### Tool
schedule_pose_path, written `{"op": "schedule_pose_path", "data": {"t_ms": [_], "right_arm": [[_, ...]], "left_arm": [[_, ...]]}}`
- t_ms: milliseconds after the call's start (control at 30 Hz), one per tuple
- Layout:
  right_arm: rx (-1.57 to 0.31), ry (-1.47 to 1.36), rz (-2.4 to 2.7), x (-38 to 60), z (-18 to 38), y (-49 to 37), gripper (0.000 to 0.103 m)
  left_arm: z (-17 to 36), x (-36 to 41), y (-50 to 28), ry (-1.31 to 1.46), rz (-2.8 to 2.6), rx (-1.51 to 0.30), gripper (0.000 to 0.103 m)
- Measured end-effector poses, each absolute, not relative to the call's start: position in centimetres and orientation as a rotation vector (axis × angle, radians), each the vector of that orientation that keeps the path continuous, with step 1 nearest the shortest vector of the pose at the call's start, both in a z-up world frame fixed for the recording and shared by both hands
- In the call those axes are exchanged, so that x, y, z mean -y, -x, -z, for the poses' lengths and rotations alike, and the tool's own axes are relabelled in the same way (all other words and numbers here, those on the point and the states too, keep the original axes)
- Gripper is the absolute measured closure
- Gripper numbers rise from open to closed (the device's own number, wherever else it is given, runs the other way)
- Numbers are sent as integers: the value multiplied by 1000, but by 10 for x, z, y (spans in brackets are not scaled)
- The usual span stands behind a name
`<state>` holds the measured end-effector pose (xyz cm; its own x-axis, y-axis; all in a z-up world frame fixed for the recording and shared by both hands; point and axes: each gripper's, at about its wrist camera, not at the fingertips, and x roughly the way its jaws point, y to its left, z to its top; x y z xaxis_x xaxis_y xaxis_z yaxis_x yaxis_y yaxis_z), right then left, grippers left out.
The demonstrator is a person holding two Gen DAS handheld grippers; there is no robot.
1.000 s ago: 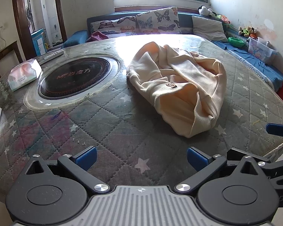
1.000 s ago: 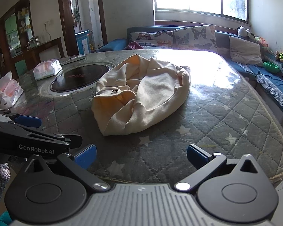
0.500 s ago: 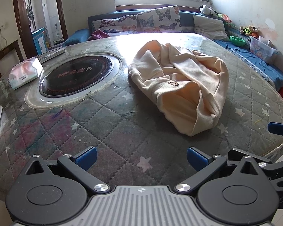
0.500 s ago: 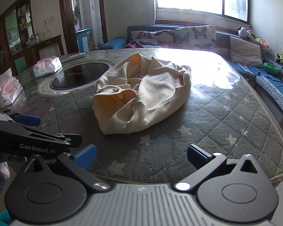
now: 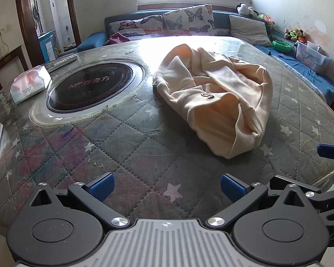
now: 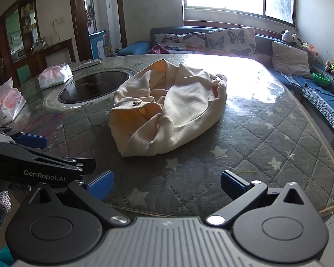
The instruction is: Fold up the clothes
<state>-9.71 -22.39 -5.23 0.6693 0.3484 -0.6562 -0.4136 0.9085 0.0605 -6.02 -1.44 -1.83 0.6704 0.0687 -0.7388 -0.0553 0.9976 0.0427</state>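
A cream garment [image 5: 213,95] lies crumpled in a heap on the quilted, star-patterned tabletop [image 5: 131,146], just right of the round black cooktop [image 5: 90,89] set into it. Its open hem faces the near edge, with a small dark label on the fold. The left claw [image 5: 165,185] hangs over the near edge with its blue pads spread wide and nothing between them. The right claw [image 6: 165,183] is likewise wide open and empty, beside the left one, which shows at the left of its view. Compared with a second ago, both claws have moved slightly nearer the garment, which looks a little larger in each view; the garment itself has not shifted. Two tissue packs [image 5: 30,83] sit at the tabletop's far left.
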Motion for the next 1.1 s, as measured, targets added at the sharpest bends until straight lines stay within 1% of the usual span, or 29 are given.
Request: {"op": "schedule_pose_path", "data": {"t_ms": [100,200,333,1100], "right_arm": [[-720,100,-441,238,53,85,0],[-716,109,-461,296,60,32,0],[-714,118,-475,334,62,0,0],[-712,145,-484,394,72,-63,0]], "left_arm": [[19,14,60,-17,-71,-834,0],[19,15,60,-19,-72,-835,0],[18,15,59,-20,-74,-836,0],[19,13,52,-26,-66,-848,0]]}}
